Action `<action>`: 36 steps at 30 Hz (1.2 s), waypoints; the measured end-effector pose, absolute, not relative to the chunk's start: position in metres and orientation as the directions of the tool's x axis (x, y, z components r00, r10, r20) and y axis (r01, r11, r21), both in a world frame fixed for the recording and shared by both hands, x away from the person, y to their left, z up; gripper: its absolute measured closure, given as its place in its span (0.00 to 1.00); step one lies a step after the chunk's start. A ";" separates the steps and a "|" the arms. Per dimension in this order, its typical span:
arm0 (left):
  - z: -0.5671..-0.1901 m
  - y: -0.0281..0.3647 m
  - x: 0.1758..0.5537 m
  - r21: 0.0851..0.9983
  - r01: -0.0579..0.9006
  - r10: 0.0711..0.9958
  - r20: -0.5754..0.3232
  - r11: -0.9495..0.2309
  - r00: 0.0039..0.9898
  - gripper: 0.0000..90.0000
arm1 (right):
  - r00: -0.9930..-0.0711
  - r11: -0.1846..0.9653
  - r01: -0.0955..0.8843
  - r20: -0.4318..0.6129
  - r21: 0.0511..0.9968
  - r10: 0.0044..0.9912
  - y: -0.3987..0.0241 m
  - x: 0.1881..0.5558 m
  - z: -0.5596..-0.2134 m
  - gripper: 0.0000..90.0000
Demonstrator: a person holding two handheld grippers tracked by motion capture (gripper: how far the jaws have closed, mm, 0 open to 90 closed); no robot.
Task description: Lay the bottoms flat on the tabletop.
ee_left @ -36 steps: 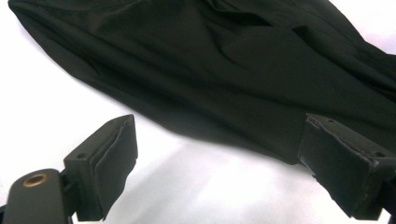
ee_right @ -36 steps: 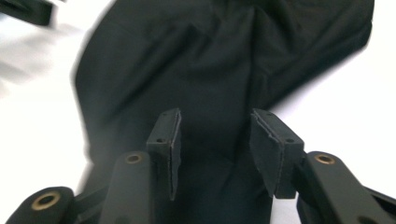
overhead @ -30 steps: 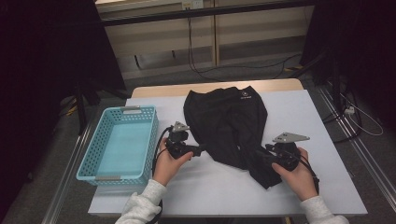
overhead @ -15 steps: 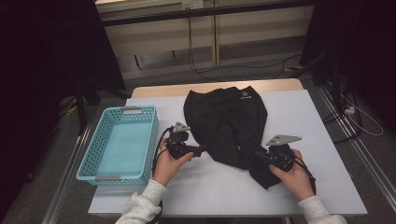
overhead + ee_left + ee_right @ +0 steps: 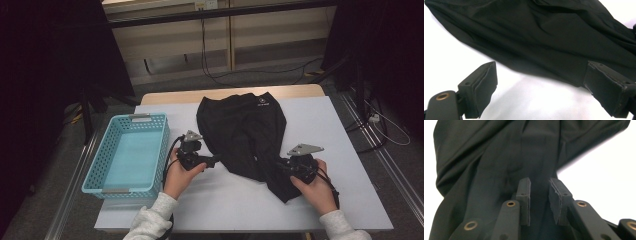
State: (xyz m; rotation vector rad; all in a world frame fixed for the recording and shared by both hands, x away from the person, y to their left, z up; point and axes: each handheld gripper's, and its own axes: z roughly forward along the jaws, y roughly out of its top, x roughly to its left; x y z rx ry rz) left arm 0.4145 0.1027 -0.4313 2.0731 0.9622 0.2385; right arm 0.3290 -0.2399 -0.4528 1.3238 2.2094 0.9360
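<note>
A black garment [image 5: 242, 132] lies spread on the white table [image 5: 325, 125], with one leg end reaching toward the front right. My left gripper [image 5: 214, 160] rests at the garment's left edge. In the left gripper view it [image 5: 540, 68] stands wide open, and the cloth's hem [image 5: 544, 50] runs across just ahead of the jaws. My right gripper [image 5: 286, 166] sits on the lower leg end. In the right gripper view its jaws [image 5: 539, 183] are drawn close on a raised fold of the black cloth [image 5: 499, 157], and creases run toward them.
A light blue plastic basket [image 5: 92, 172] with nothing inside stands at the table's left side, close to my left hand. Bare white table surface lies in front of and to the right of the garment. Cables run on the floor beyond the far edge.
My right gripper has slid a little toward me and leftward over the garment's leg end. The left gripper has held its place.
</note>
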 end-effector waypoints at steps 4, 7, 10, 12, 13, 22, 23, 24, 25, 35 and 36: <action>-0.430 0.102 0.414 0.749 0.547 0.704 -0.156 -0.373 0.693 0.13 | -0.453 0.306 0.624 0.014 0.719 0.891 -0.244 0.330 -0.454 0.78; -0.430 0.101 0.413 0.751 0.548 0.704 -0.158 -0.370 0.692 0.13 | -0.447 0.262 0.637 0.070 0.725 0.892 -0.248 0.331 -0.456 0.85; -0.431 0.101 0.413 0.745 0.551 0.702 -0.159 -0.376 0.694 0.13 | -0.455 0.248 0.641 0.100 0.727 0.885 -0.249 0.331 -0.457 0.96; -0.431 0.101 0.413 0.746 0.551 0.703 -0.159 -0.374 0.693 0.13 | -0.466 0.271 0.635 0.079 0.724 0.882 -0.247 0.331 -0.455 0.99; -0.431 0.101 0.414 0.747 0.550 0.705 -0.157 -0.374 0.692 0.13 | -0.469 0.275 0.634 0.076 0.723 0.880 -0.246 0.331 -0.454 1.00; -0.434 0.105 0.416 0.742 0.555 0.714 -0.151 -0.375 0.684 0.13 | -0.487 0.249 0.613 0.111 0.750 0.866 -0.247 0.329 -0.440 1.00; -0.434 0.105 0.415 0.743 0.554 0.715 -0.148 -0.375 0.683 0.13 | -0.497 0.249 0.608 0.116 0.754 0.860 -0.246 0.328 -0.437 1.00; -0.434 0.105 0.416 0.742 0.555 0.715 -0.148 -0.376 0.683 0.13 | -0.503 0.248 0.605 0.121 0.757 0.856 -0.244 0.327 -0.436 1.00; -0.434 0.105 0.416 0.741 0.556 0.715 -0.149 -0.377 0.684 0.13 | -0.515 0.248 0.600 0.129 0.761 0.847 -0.242 0.326 -0.435 1.00; -0.432 0.104 0.415 0.747 0.553 0.713 -0.155 -0.368 0.684 0.13 | -0.627 0.285 0.556 0.169 0.781 0.760 -0.202 0.321 -0.427 1.00; -0.433 0.103 0.415 0.748 0.553 0.713 -0.155 -0.368 0.684 0.13 | -0.628 0.289 0.556 0.167 0.780 0.760 -0.198 0.323 -0.428 1.00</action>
